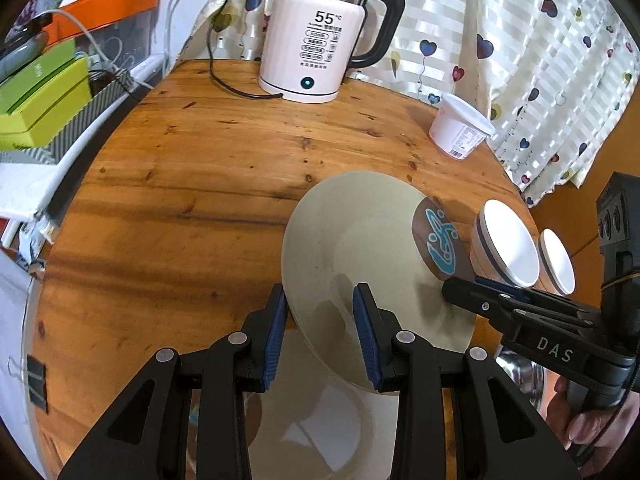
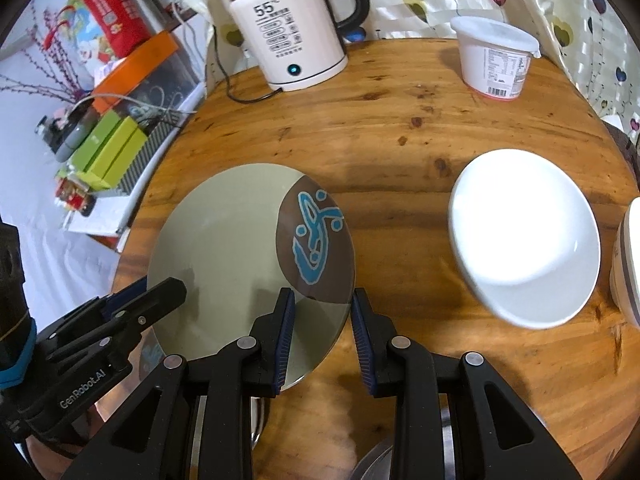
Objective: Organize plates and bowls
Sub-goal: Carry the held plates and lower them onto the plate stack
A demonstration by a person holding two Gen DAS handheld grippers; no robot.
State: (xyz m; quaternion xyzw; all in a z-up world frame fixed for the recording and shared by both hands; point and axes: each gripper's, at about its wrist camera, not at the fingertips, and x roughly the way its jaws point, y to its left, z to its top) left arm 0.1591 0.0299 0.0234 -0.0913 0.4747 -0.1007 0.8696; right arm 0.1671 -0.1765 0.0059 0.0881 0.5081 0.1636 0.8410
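A beige plate [image 1: 360,236] with a brown patch and blue fish drawing is held tilted above the round wooden table [image 1: 192,184]; it also shows in the right wrist view [image 2: 224,248]. My left gripper [image 1: 320,336] has its pads around the plate's left rim, with a visible gap. My right gripper [image 2: 323,340] straddles the plate's right rim, jaws apart. A second beige plate [image 1: 320,420] lies below. A white bowl [image 2: 524,236] and a striped bowl [image 2: 626,268] sit at the right.
A white electric kettle [image 1: 316,40] with its cord stands at the back. A white lidded tub [image 2: 496,56] stands at the back right. A metal pot [image 2: 400,456] is at the near edge. Boxes [image 1: 44,96] crowd the left; curtains hang behind.
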